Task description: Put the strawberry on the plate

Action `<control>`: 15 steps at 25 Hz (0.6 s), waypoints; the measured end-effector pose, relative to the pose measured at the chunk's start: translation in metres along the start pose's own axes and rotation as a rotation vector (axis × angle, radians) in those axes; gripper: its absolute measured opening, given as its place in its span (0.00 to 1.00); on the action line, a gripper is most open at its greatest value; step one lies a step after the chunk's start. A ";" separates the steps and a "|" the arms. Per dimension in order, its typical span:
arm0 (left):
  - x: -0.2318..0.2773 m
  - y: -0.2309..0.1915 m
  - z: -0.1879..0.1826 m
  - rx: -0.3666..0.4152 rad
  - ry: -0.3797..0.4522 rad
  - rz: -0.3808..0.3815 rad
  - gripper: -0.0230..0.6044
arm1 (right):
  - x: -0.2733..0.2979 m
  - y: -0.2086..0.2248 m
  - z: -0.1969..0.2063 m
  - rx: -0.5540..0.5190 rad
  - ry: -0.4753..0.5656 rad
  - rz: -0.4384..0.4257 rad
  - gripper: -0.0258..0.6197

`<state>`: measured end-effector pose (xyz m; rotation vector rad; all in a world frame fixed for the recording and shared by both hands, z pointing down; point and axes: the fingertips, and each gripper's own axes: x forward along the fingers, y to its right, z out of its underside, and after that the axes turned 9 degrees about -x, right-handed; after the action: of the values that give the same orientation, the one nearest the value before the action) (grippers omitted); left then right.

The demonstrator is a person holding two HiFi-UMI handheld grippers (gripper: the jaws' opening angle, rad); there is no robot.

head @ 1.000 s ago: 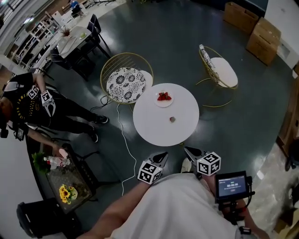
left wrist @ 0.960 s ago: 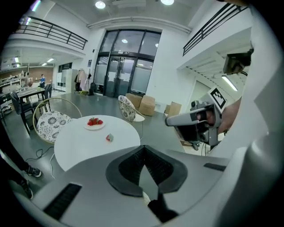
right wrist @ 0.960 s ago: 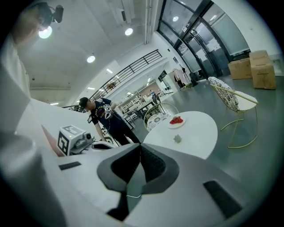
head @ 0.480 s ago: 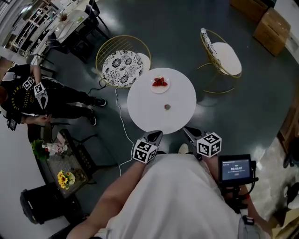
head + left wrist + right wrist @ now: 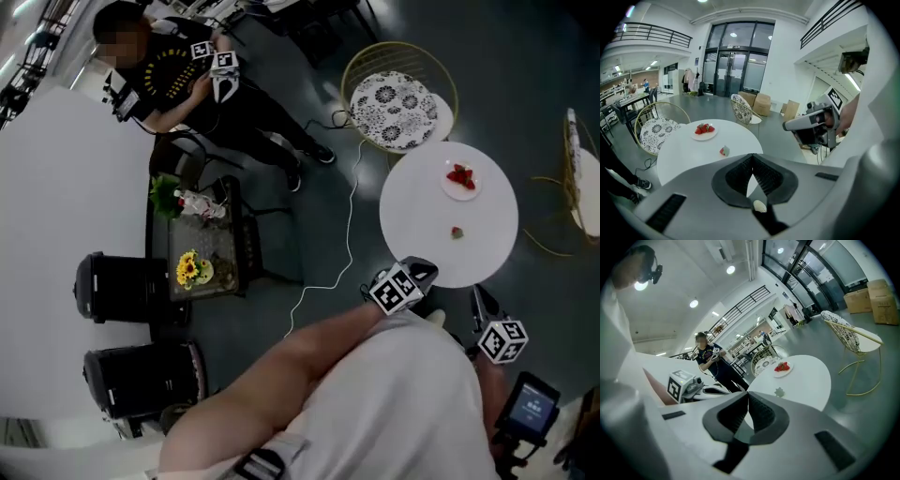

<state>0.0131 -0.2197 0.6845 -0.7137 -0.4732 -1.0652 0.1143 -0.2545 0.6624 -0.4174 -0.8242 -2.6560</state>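
A round white table holds a small white plate with red strawberries on it. One lone strawberry lies on the tabletop, nearer to me than the plate. My left gripper hovers at the table's near edge, shut and empty. My right gripper is just off the edge beside it, also shut with nothing held. In the left gripper view the lone strawberry lies ahead of the closed jaws, with the plate beyond. The right gripper view shows the strawberry and plate ahead.
A gold wire chair with a patterned cushion stands behind the table, another chair at the right. A person stands far left. A low dark table with flowers, black bins and a white floor cable lie left.
The head view has swung, so the table now sits at the right of the picture. Both grippers stay shut near the table's near edge. The strawberries have not moved.
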 end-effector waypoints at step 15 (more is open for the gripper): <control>0.064 -0.057 -0.011 0.064 -0.097 0.063 0.05 | 0.056 0.044 -0.024 0.012 -0.082 0.065 0.05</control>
<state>-0.0121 -0.2840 0.7364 -0.7213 -0.5621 -0.9553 0.0766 -0.3154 0.6853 -0.5443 -0.8362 -2.5873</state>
